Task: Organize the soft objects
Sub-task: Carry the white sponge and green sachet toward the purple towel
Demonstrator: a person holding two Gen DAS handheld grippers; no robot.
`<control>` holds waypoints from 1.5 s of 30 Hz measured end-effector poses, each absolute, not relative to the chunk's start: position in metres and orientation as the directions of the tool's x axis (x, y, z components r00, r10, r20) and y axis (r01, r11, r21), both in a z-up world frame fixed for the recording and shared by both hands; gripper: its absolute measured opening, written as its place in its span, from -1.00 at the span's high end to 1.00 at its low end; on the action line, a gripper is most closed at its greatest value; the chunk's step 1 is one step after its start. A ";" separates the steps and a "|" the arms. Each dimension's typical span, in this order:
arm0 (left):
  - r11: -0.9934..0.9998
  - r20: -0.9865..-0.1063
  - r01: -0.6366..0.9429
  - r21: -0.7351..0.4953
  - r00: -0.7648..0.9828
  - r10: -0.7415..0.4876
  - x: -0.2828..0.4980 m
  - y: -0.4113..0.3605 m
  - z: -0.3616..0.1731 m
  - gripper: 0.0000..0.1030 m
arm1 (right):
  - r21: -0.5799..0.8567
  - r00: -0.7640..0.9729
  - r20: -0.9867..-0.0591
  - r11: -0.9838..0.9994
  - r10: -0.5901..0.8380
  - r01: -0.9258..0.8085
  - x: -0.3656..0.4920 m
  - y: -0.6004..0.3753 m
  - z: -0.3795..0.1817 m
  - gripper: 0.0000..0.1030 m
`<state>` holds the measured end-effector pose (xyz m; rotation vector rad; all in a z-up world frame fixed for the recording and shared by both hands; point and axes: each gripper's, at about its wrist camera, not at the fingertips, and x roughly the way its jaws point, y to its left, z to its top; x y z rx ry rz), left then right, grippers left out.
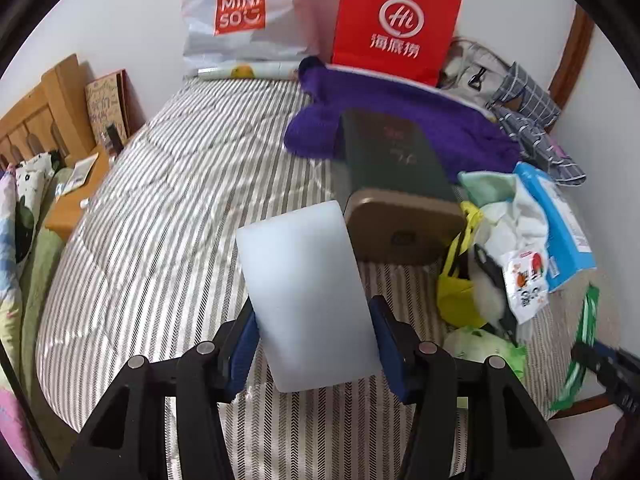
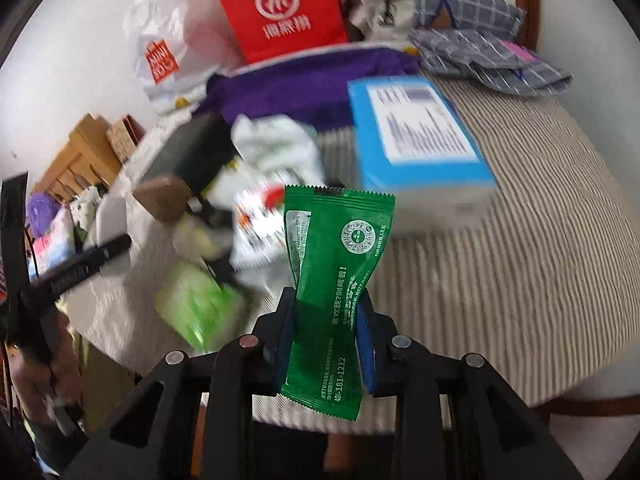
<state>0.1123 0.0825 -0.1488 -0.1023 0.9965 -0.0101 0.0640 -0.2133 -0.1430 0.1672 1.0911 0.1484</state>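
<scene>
My left gripper (image 1: 316, 344) is shut on a white foam block (image 1: 308, 292), its blue pads pressing the block's two sides above the striped bed cover (image 1: 168, 208). In the right wrist view my right gripper (image 2: 326, 320) is shut on a green sachet (image 2: 336, 276), pinched at its waist and standing upright over the bed. From the left wrist view that sachet (image 1: 582, 332) and the right gripper (image 1: 596, 356) show at the far right edge. A heap of soft things (image 1: 500, 248) lies between the two grippers: a yellow bag, white cloth and a snack packet.
A dark green box with a gold end (image 1: 396, 176) lies just beyond the foam block. Behind it are a purple cloth (image 1: 404, 116), a red paper bag (image 1: 396, 20) and a white shopping bag (image 1: 240, 12). A blue carton (image 2: 420, 140), plaid cloth (image 2: 488, 60) and wooden headboard (image 1: 48, 108) ring the bed.
</scene>
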 end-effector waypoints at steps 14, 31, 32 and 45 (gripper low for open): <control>0.999 -0.859 -0.051 -0.018 0.511 0.011 0.119 0.065 -0.159 0.00 | 0.244 0.452 -0.872 0.968 0.191 0.063 0.068 -0.261 -0.173 0.45; 0.998 -0.834 -0.066 0.004 0.551 0.039 0.118 0.070 -0.118 0.02 | 0.244 0.534 -0.823 0.969 0.194 0.025 0.068 -0.269 -0.126 0.45; 0.998 -0.830 -0.070 0.005 0.555 0.043 0.118 0.071 -0.114 0.02 | 0.245 0.535 -0.822 0.969 0.195 0.022 0.069 -0.269 -0.125 0.45; 0.997 -0.811 -0.075 -0.034 0.585 0.016 0.145 0.072 -0.078 0.02 | 0.217 0.574 -0.793 0.975 0.204 -0.046 0.108 -0.254 -0.080 0.45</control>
